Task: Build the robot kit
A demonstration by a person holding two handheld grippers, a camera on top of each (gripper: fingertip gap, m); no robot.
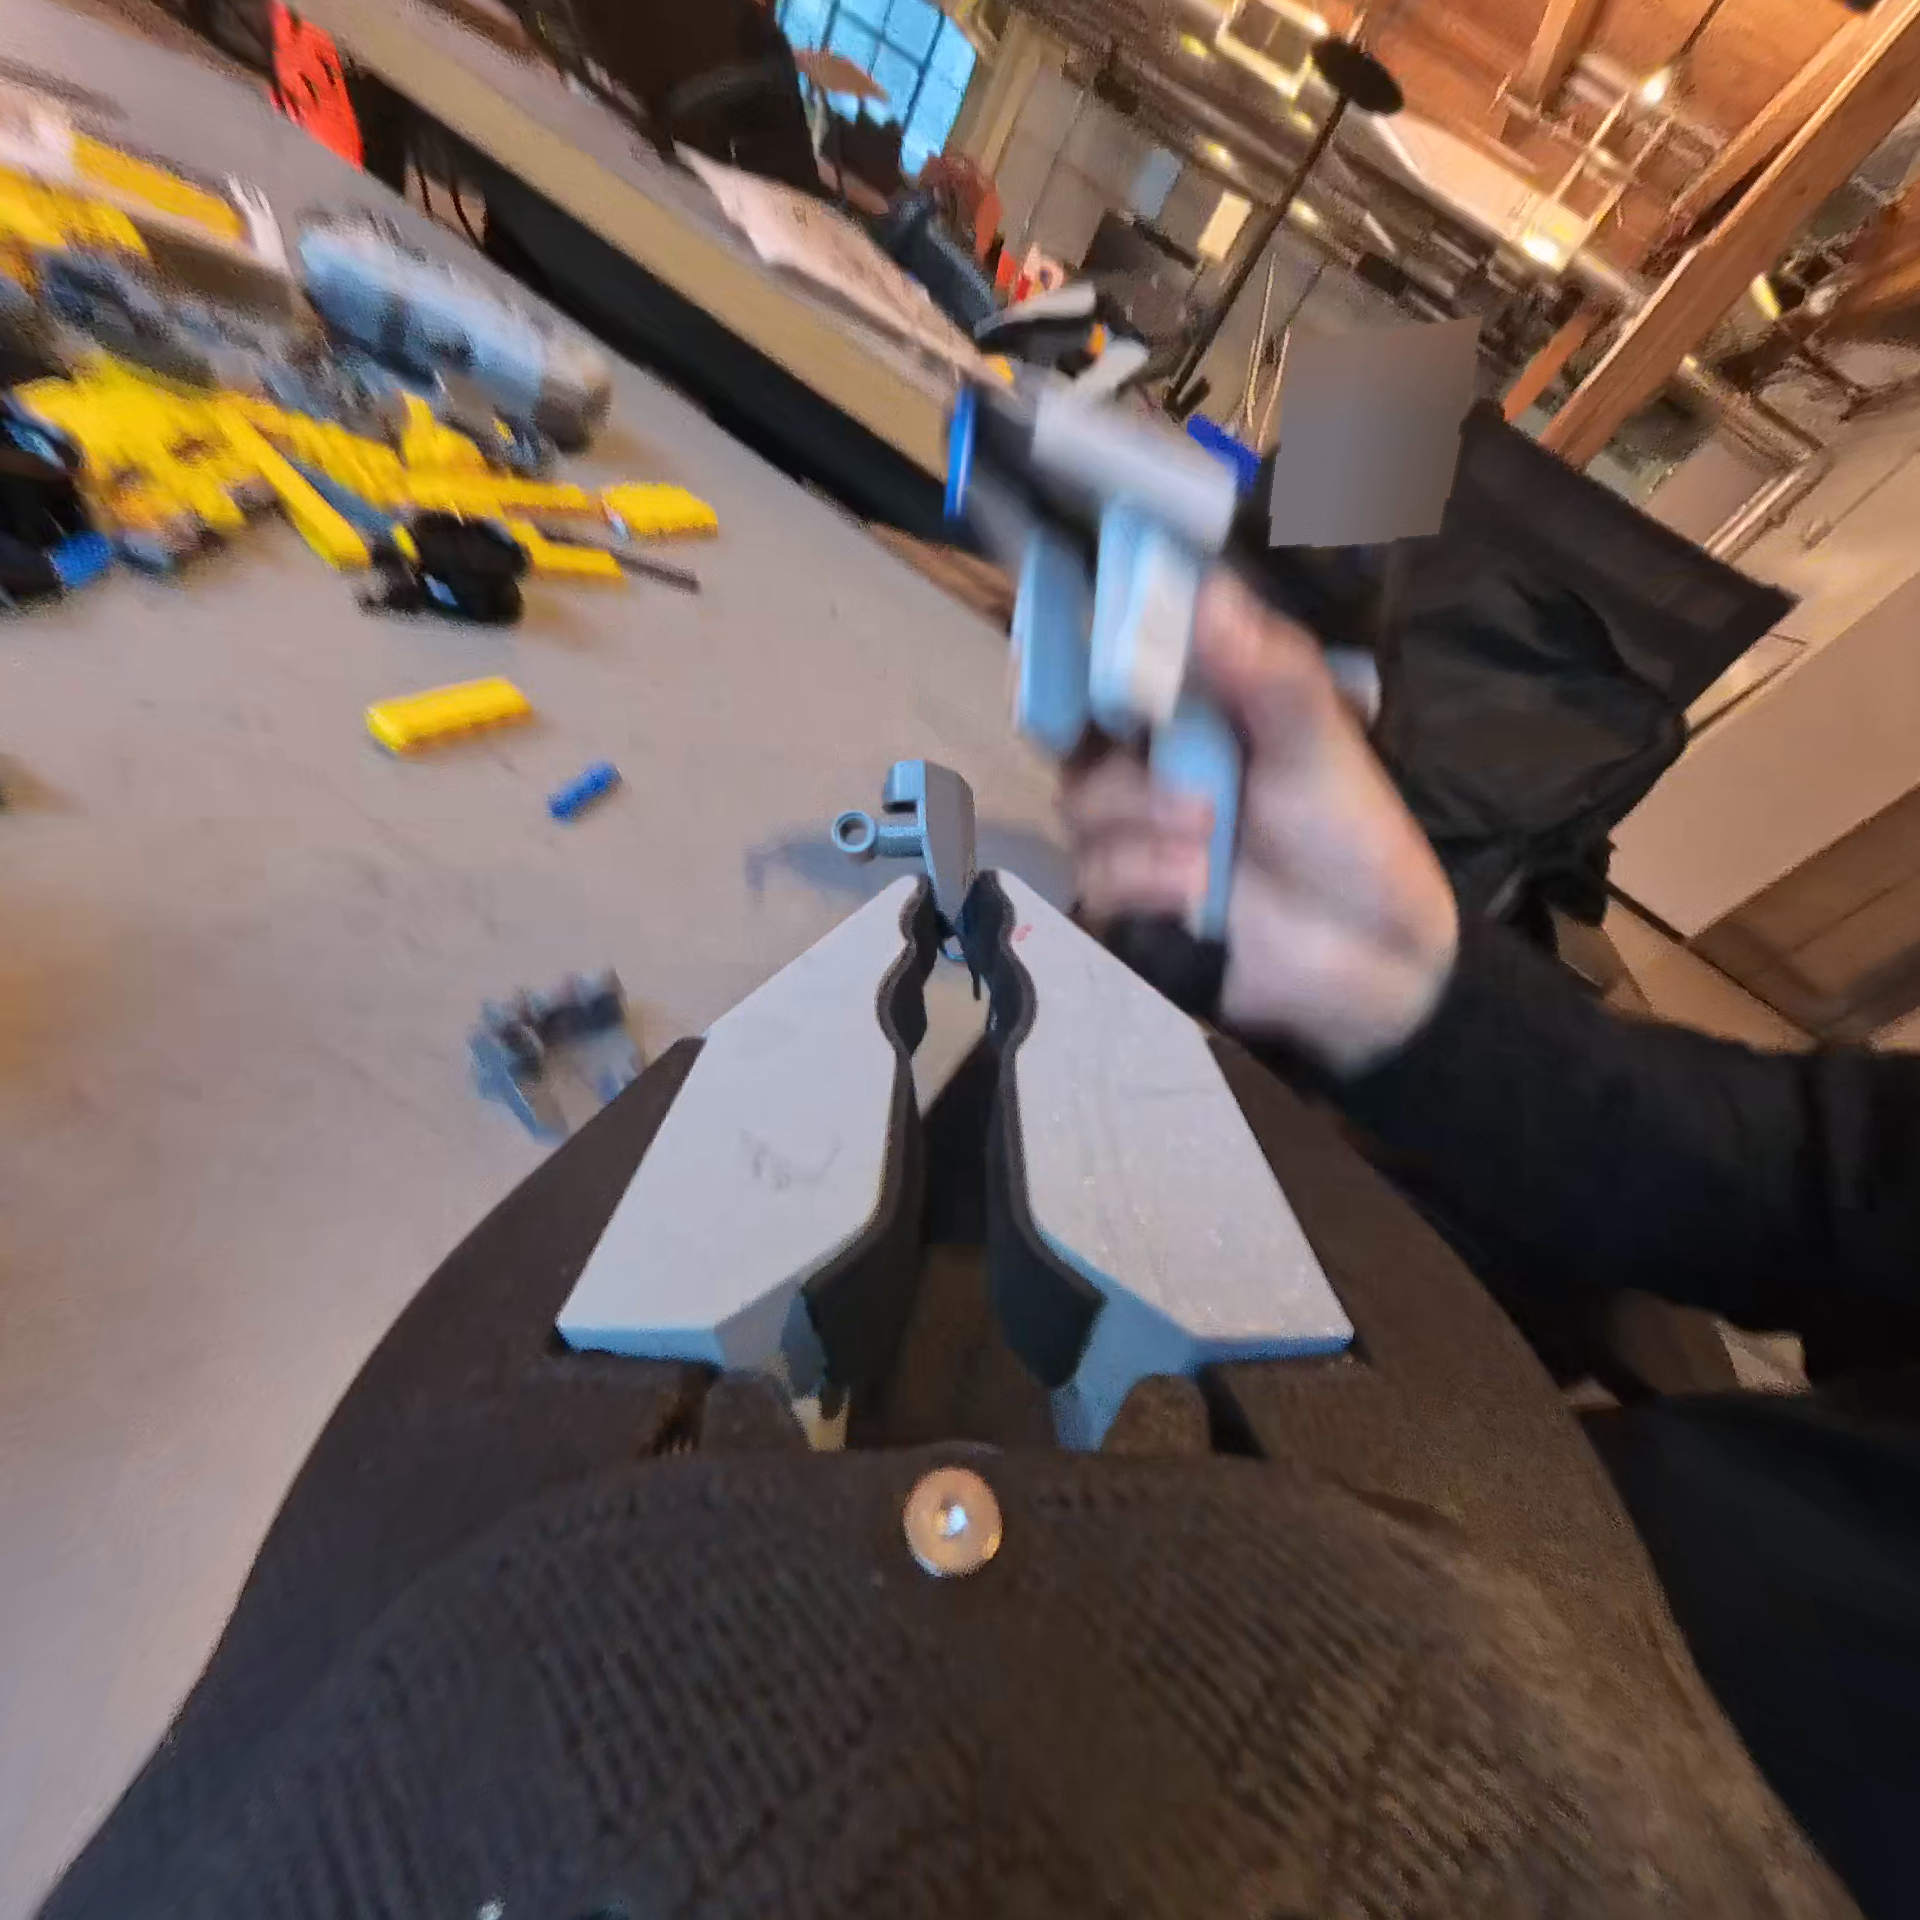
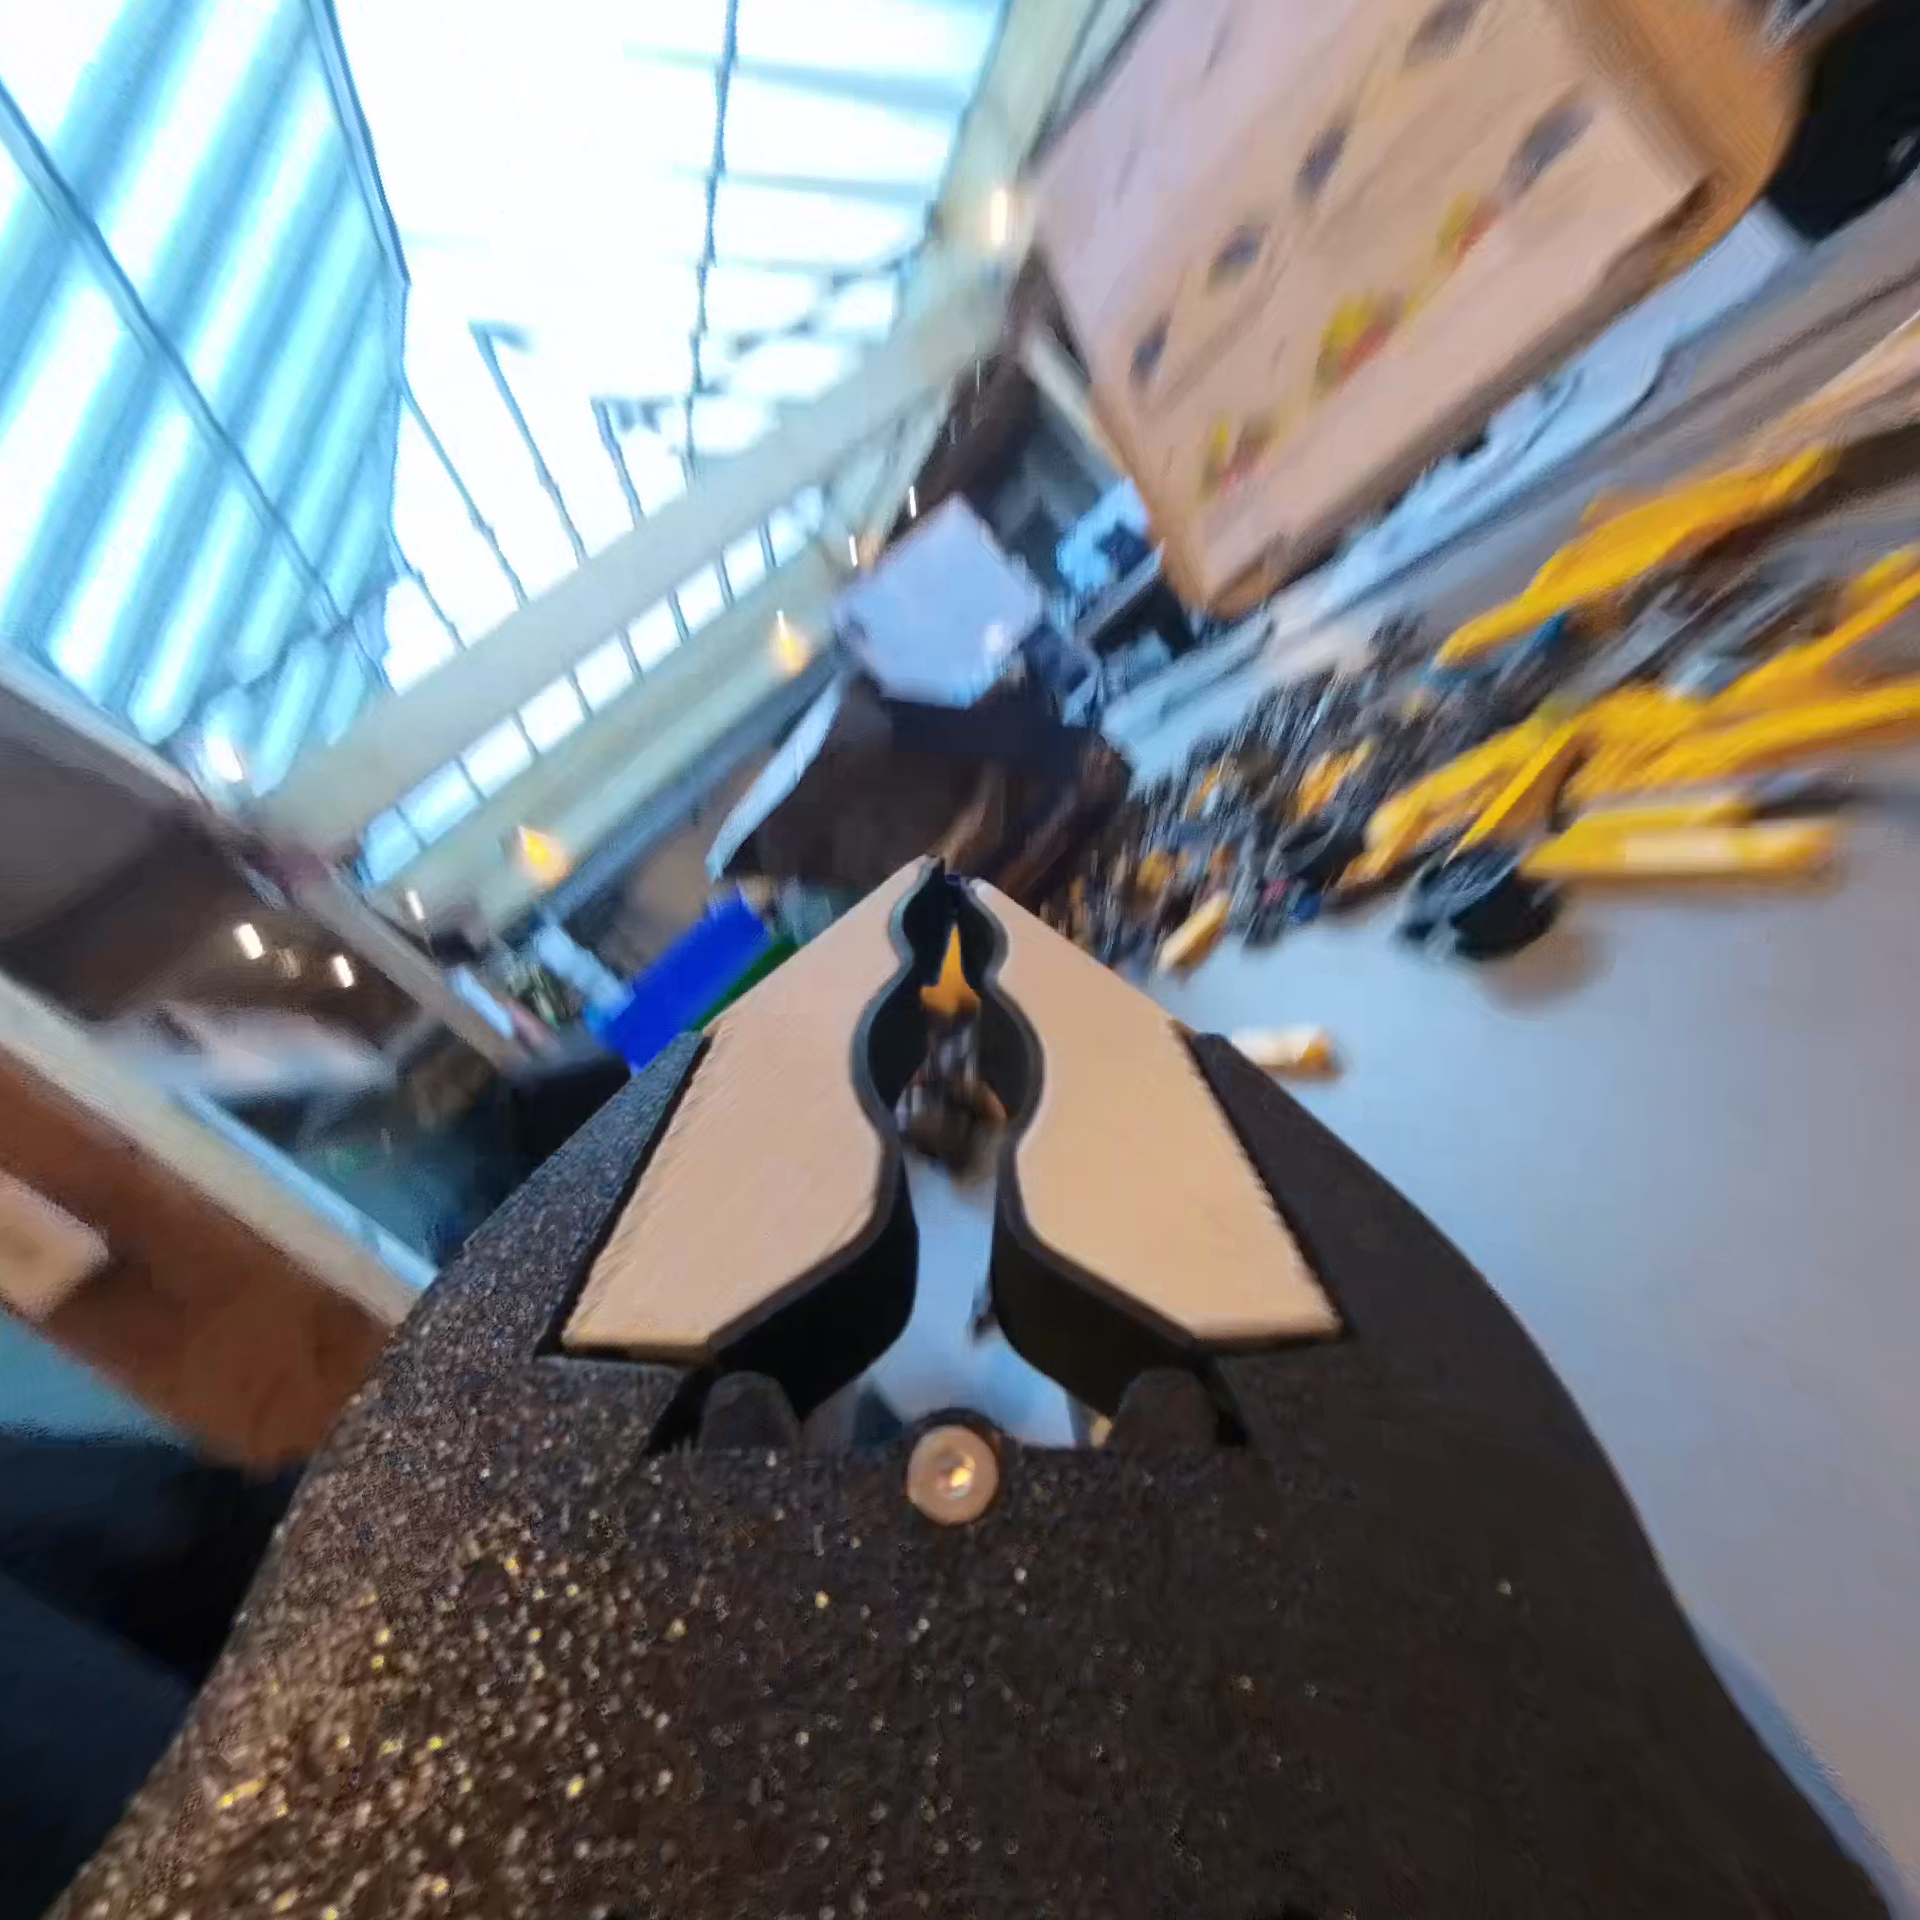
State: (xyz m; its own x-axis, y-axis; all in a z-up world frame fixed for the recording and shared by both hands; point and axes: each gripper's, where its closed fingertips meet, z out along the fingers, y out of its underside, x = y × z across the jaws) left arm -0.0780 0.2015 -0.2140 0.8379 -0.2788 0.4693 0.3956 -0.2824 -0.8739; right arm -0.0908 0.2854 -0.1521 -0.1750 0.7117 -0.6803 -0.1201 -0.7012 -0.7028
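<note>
My left gripper (image 1: 951, 896) is shut on a small grey building-toy piece (image 1: 935, 821), which sticks up from the fingertips and has a short pin with a ring on its left side. It hangs a little above the grey table (image 1: 260, 1039). The right gripper (image 1: 1091, 634), blurred, is held up by a hand (image 1: 1320, 862) in a black sleeve, above and to the right of the piece. In the right wrist view that gripper (image 2: 951, 883) has its fingertips touching, with nothing between them, and points over the table towards the room.
A pile of yellow, grey and black toy parts (image 1: 260, 457) lies far left, also seen in the right wrist view (image 2: 1662, 748). Loose on the table are a yellow beam (image 1: 447, 712), a small blue piece (image 1: 584, 790) and a grey sub-assembly (image 1: 551, 1029). A black chair (image 1: 1538, 675) stands right. Some 11 cm of space lies between my two pairs of fingers.
</note>
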